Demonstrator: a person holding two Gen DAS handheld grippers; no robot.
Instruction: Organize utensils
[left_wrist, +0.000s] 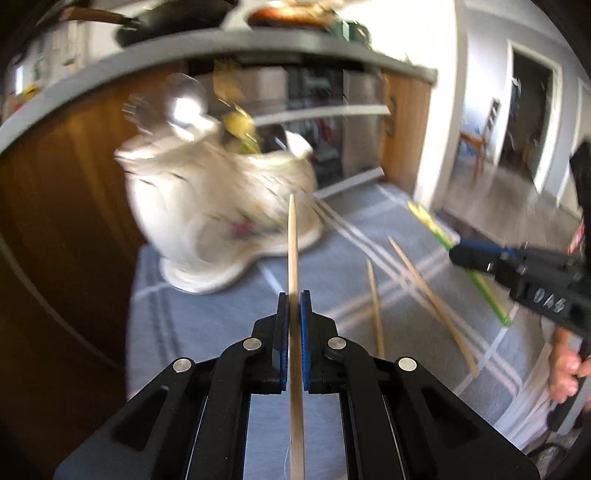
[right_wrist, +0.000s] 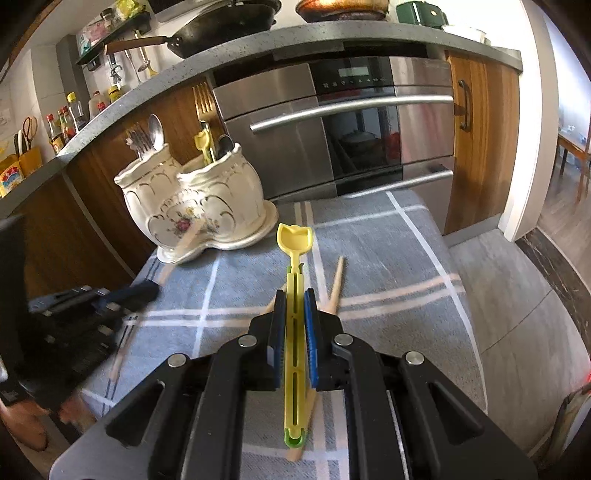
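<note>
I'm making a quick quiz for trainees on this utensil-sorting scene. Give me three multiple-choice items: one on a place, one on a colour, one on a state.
1. Where is the white holder? A on the blue cloth; B on the counter; C on the floor.
2. Colour of the scoop in the right tool? A red; B yellow; C black.
3. The left tool is: A open, empty; B shut on a wooden stick; C shut on a fork.

Answers: A, its base rests on the cloth; B, yellow head and handle; B, pads clamp the stick.
</note>
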